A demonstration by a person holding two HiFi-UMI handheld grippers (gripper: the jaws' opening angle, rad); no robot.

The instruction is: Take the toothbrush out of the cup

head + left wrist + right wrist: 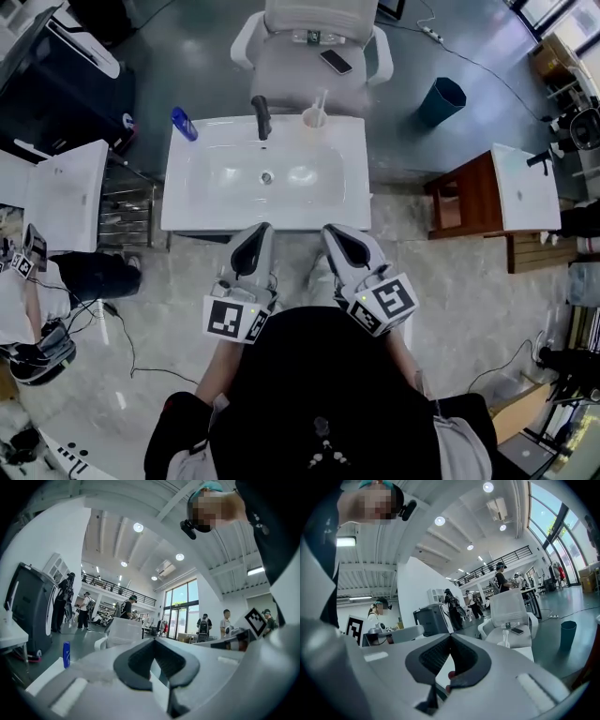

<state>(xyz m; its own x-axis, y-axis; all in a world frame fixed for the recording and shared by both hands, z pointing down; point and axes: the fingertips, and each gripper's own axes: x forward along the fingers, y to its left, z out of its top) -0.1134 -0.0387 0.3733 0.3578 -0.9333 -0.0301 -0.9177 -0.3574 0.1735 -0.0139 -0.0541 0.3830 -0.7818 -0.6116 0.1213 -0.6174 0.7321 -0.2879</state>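
I hold both grippers side by side at the near edge of the sink (202, 192). The left gripper (251, 247) has its jaws pressed together on nothing, and so does the right gripper (339, 243). The toothbrush (320, 101) leans in the cup (313, 118) on the sink's far rim, just right of the tap (262, 116), well apart from both grippers. A blue bottle (184, 123) sits at the far left corner.
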